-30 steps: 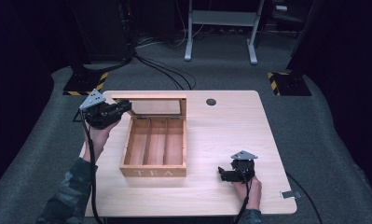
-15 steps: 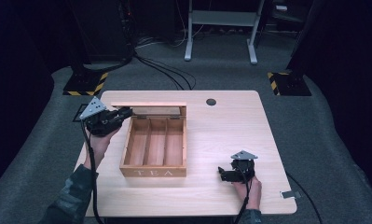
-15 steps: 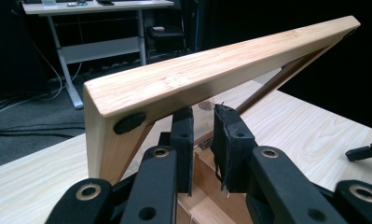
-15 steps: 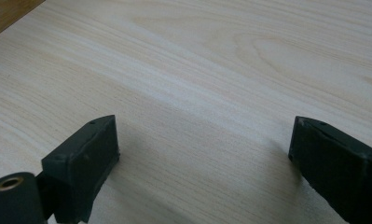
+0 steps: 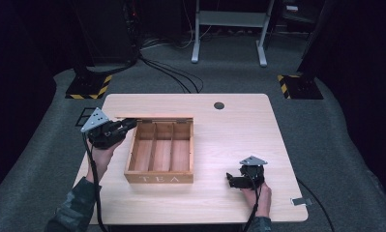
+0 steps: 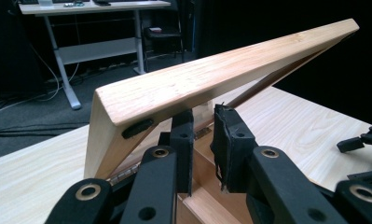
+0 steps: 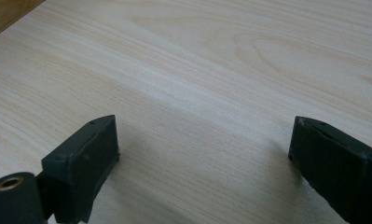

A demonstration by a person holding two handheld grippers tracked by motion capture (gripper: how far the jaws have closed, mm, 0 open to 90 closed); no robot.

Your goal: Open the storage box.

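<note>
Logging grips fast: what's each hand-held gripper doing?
Left hand-held gripper: shut, empty, under the tea box lid.
Right hand-held gripper: open, empty.

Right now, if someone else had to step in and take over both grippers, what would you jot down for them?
Left gripper: jaws nearly shut, tips under the lid's edge at the tea box's back left corner, propping it; no clamp on it shows.
Right gripper: open, holding nothing, parked on the table right of the box.
Done: lid raised, three compartments visible and bare.
Left: whether the lid should swing further back or come down is your call; go gently.
</note>
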